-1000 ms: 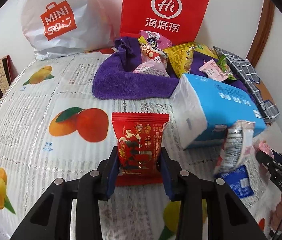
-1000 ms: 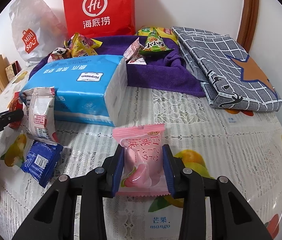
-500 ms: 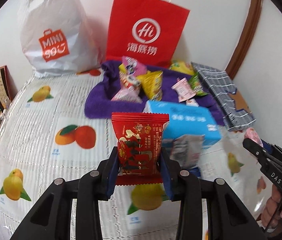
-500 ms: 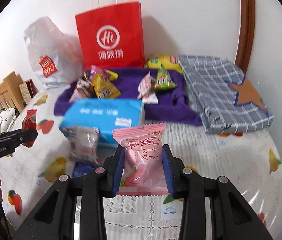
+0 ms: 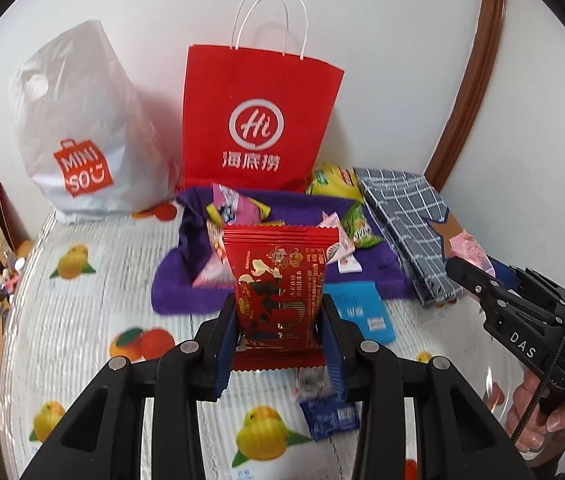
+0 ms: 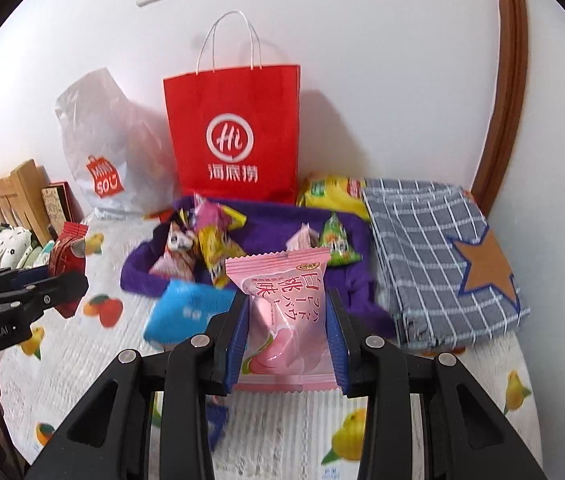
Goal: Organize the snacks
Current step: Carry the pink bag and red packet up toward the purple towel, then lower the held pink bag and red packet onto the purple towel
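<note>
My left gripper (image 5: 280,320) is shut on a red snack packet (image 5: 280,288), held upright well above the table. My right gripper (image 6: 286,332) is shut on a pink peach snack packet (image 6: 284,312), also lifted high. Each gripper shows in the other's view: the right gripper (image 5: 478,276) with its pink packet at the right edge, the left gripper (image 6: 62,284) with the red packet at the left edge. Behind lies a purple towel (image 6: 266,220) with several small snacks on it. A red paper bag (image 6: 234,136) stands against the wall.
A blue tissue pack (image 6: 186,312) lies in front of the towel, with a dark blue packet (image 5: 330,416) nearer me. A folded checked cloth (image 6: 442,260) lies at the right. A white plastic bag (image 5: 78,140) stands at the back left. The table wears a fruit-print cover (image 5: 82,320).
Both grippers have risen a good way with their packets still held. The table, towel and tissue pack look farther below, and the whole red bag with its handles has come into view.
</note>
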{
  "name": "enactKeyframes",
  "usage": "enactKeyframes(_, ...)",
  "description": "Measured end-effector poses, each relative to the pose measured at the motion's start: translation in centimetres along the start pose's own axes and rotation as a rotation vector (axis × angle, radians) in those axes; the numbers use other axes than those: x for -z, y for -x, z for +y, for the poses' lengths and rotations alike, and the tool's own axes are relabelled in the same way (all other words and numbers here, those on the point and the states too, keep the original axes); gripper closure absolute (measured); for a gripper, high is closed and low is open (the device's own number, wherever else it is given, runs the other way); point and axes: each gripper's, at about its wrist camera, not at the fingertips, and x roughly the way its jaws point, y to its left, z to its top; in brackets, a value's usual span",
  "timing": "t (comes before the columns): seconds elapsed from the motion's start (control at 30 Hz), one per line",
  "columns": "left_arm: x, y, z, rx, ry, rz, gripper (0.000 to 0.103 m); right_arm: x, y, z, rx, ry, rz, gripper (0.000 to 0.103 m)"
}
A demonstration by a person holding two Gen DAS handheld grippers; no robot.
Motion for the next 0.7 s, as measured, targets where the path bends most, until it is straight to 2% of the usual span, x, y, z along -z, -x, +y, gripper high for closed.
enactKeyframes(0.3, -4.3, -2.0, 1.0, -0.034, 0.005, -0.012, 0.067, -5.1, -3.6, 0.1, -0.014, 0.003, -0.03, 0.067)
enactKeyframes(0.7, -9.3, -7.2, 3.0, -0.063, 0.026, 0.005, 0.067, -9.8, -9.7, -1.1, -0.03, -0.041, -0.035, 0.067)
